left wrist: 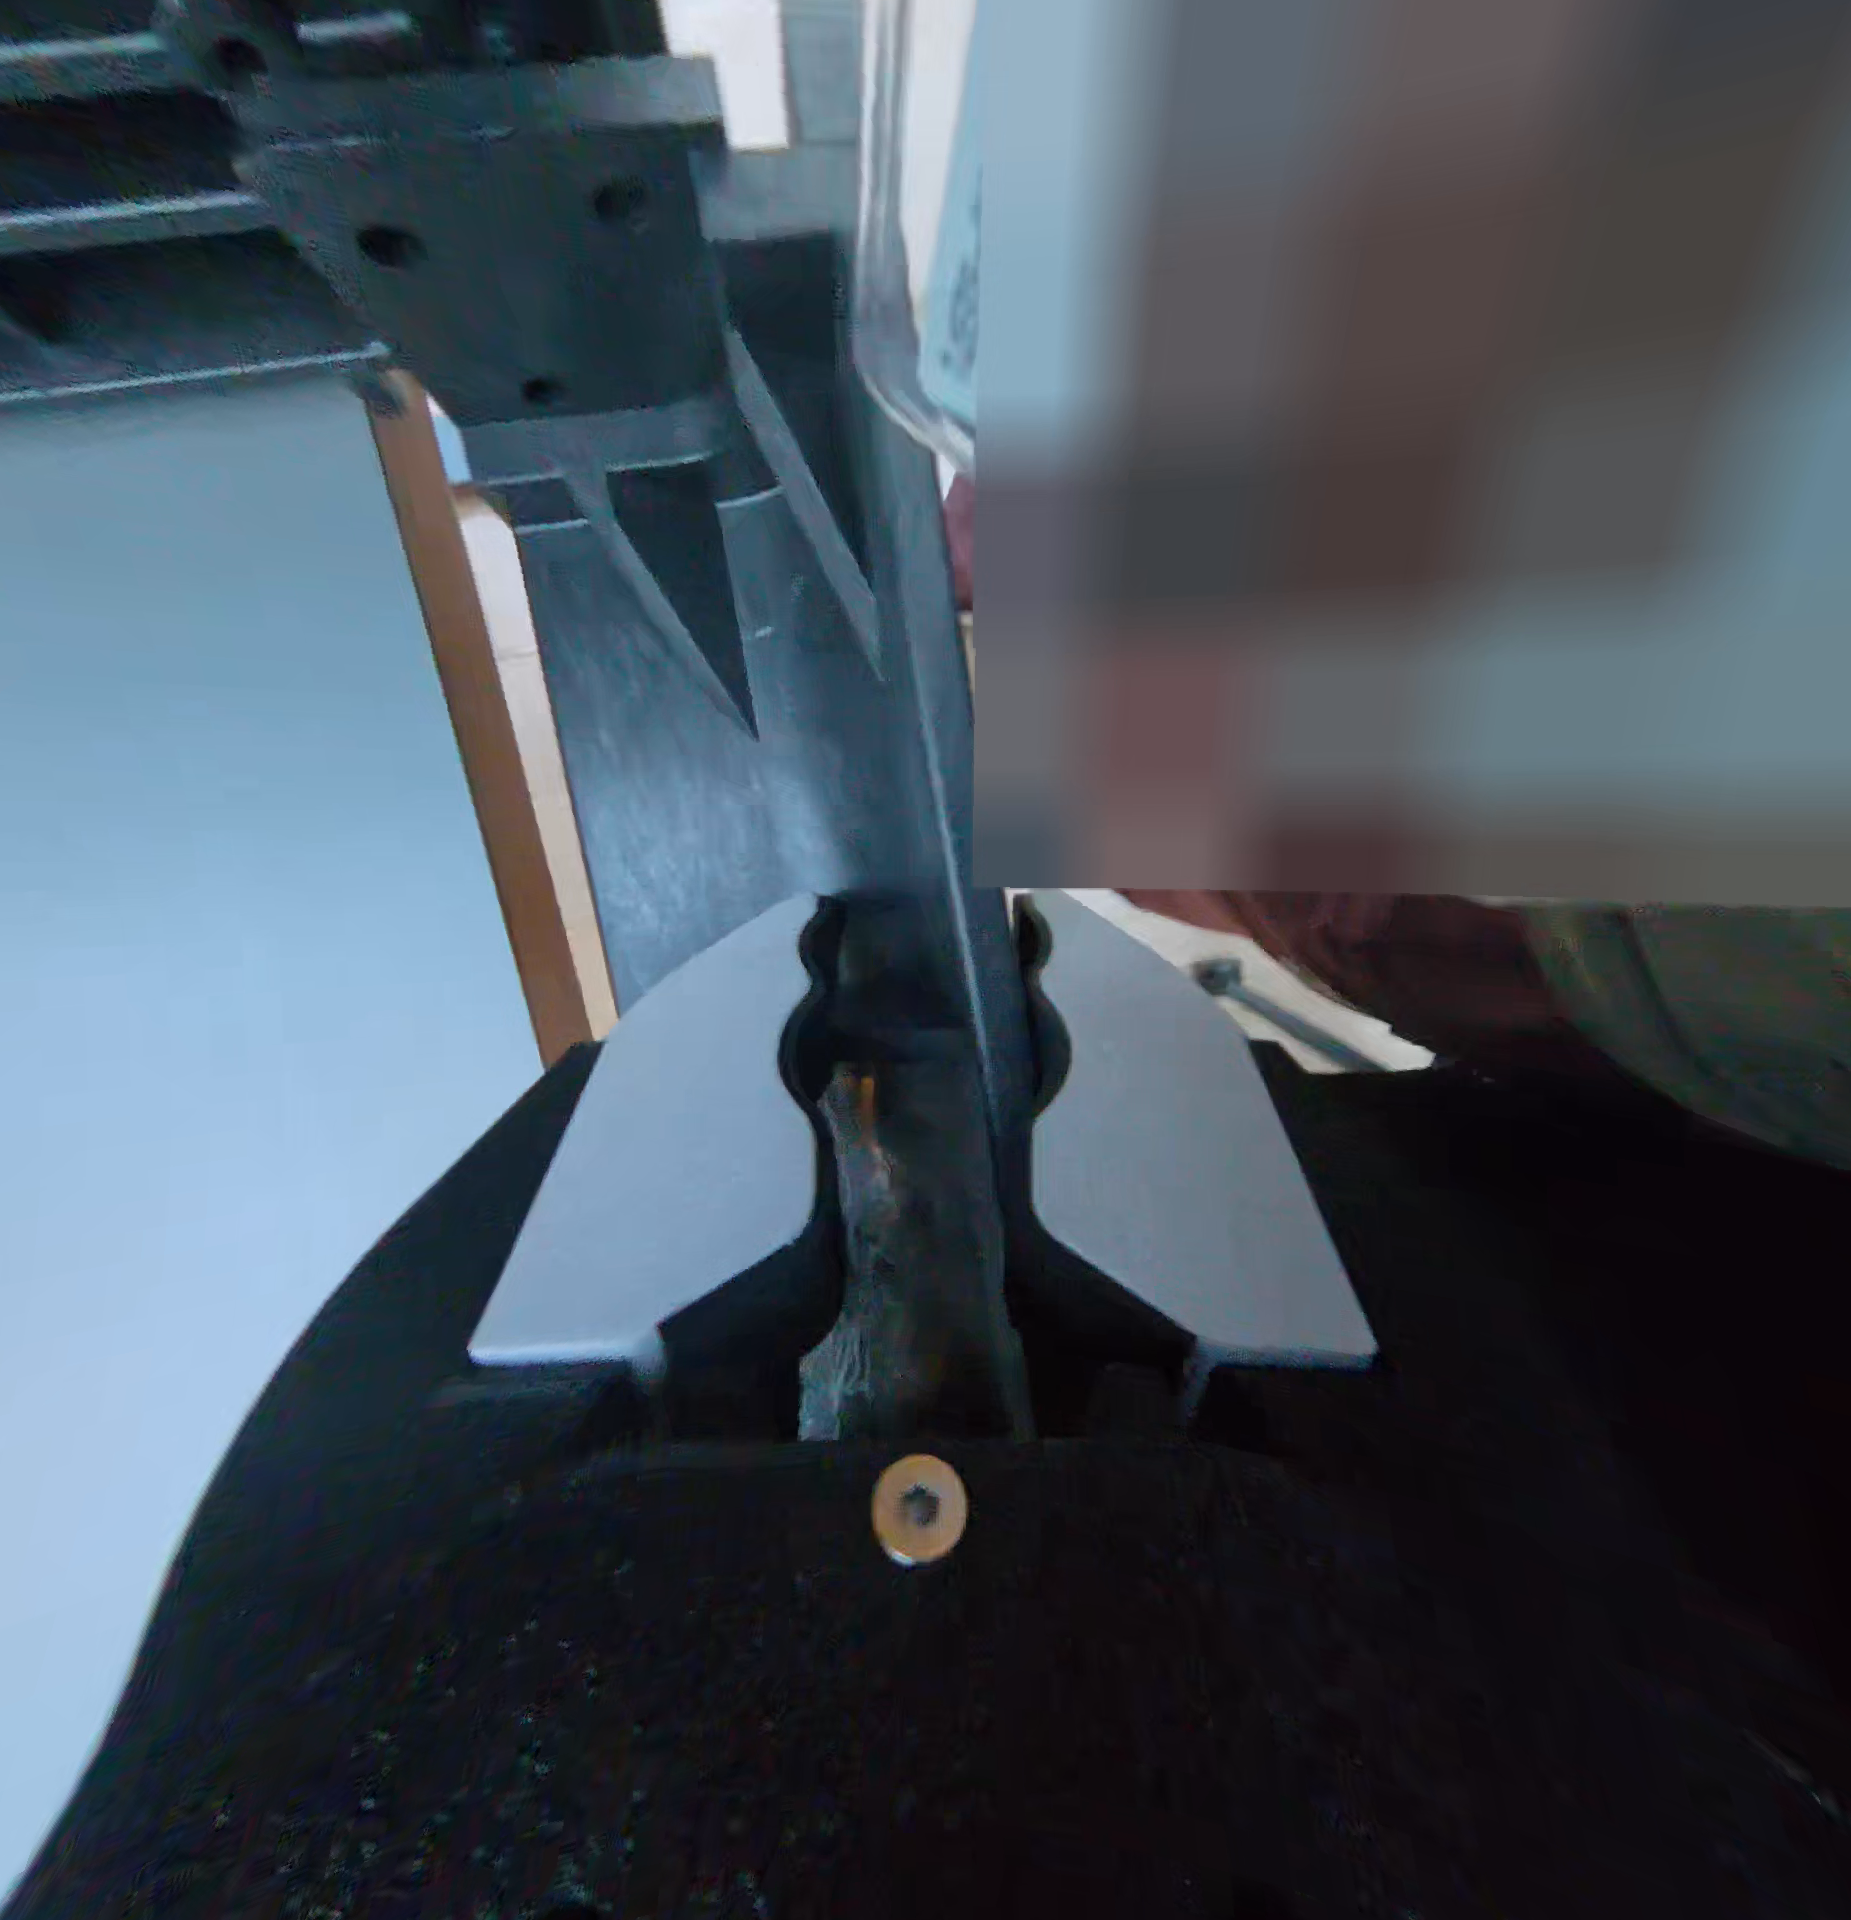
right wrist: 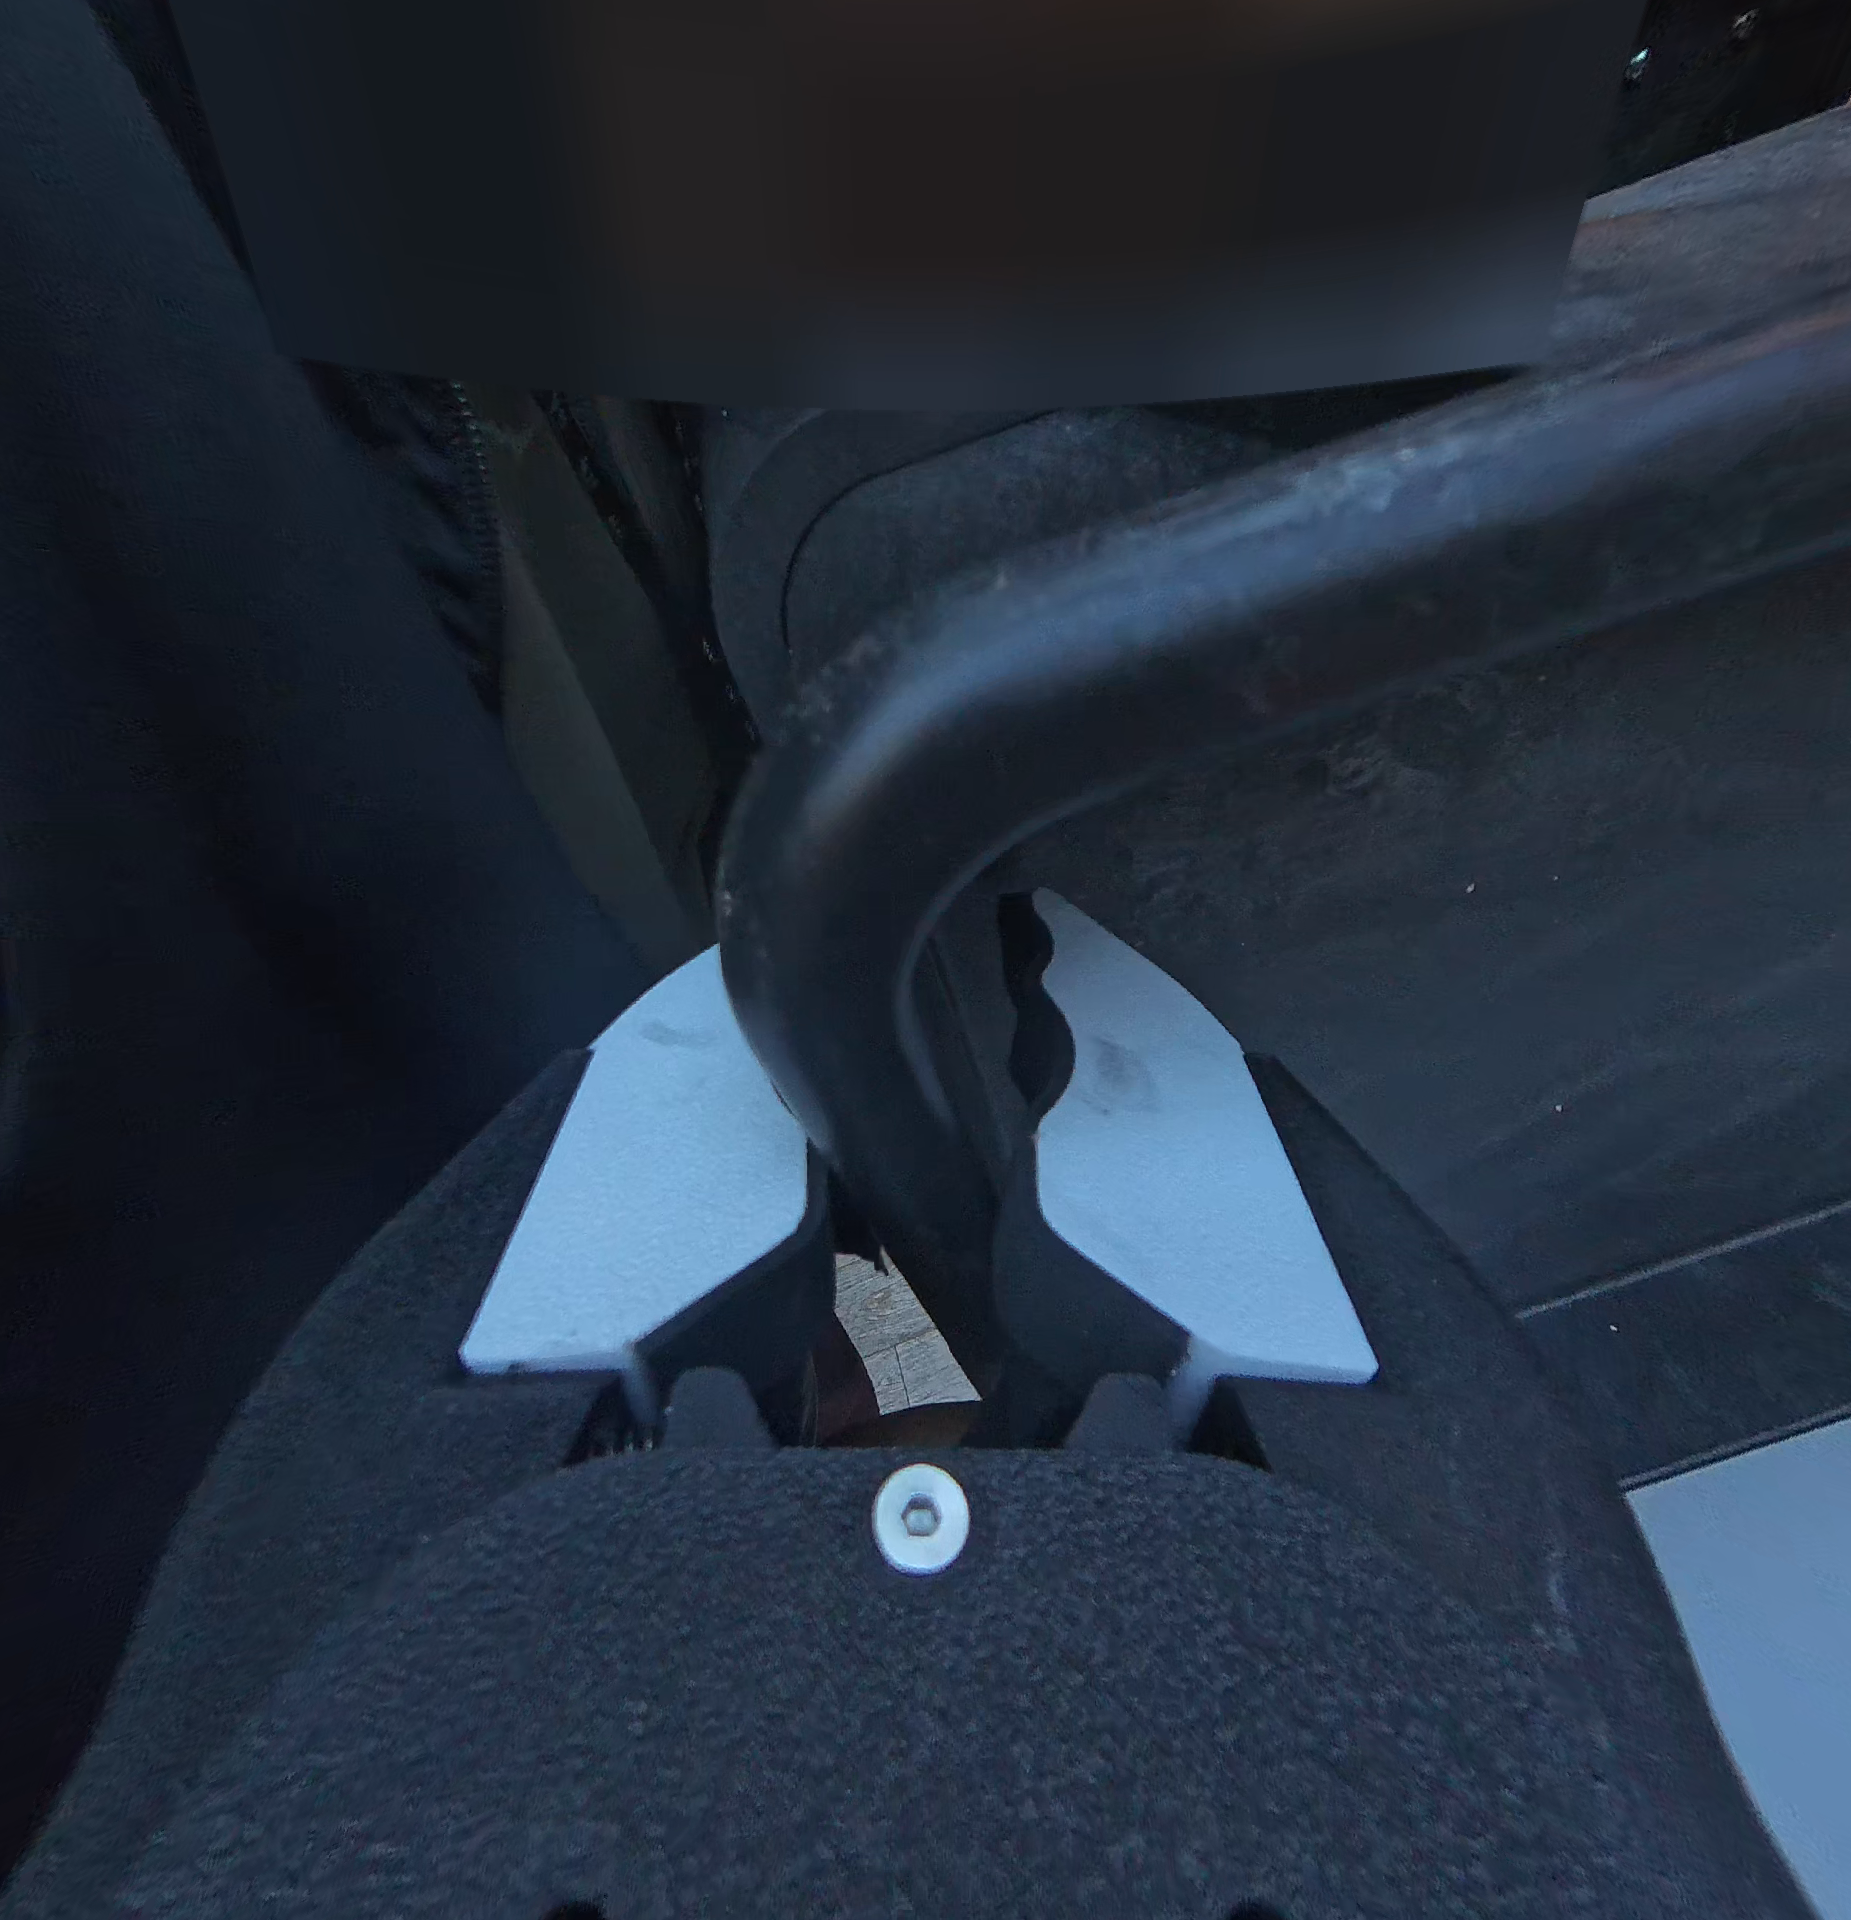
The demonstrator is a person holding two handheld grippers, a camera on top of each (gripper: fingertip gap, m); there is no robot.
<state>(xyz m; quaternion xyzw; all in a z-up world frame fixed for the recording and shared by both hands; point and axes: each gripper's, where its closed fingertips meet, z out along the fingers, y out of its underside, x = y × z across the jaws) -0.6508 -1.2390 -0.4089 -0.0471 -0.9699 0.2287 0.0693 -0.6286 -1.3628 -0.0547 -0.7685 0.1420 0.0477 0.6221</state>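
In the left wrist view my left gripper (left wrist: 921, 940) is shut on the thin edge of a black ribbed plastic part (left wrist: 692, 665). The part rises up and to the left from between the grey fingers (left wrist: 682, 1153) to a block with screw holes (left wrist: 505, 229). In the right wrist view my right gripper (right wrist: 885, 966) is shut on a black rounded bar (right wrist: 1160, 665). The bar bends sharply just above the fingers (right wrist: 1149, 1174) and runs off to the upper right. A dark flat panel (right wrist: 1472, 987) lies behind the bar.
A pale blue-grey surface (left wrist: 194, 831) with a brown wooden edge strip (left wrist: 474, 717) fills the left of the left wrist view. A person's dark clothing (right wrist: 225, 727) fills the left of the right wrist view. A pale surface (right wrist: 1773, 1621) shows at the lower right. Wood-grain floor (right wrist: 900, 1340) shows through the finger gap.
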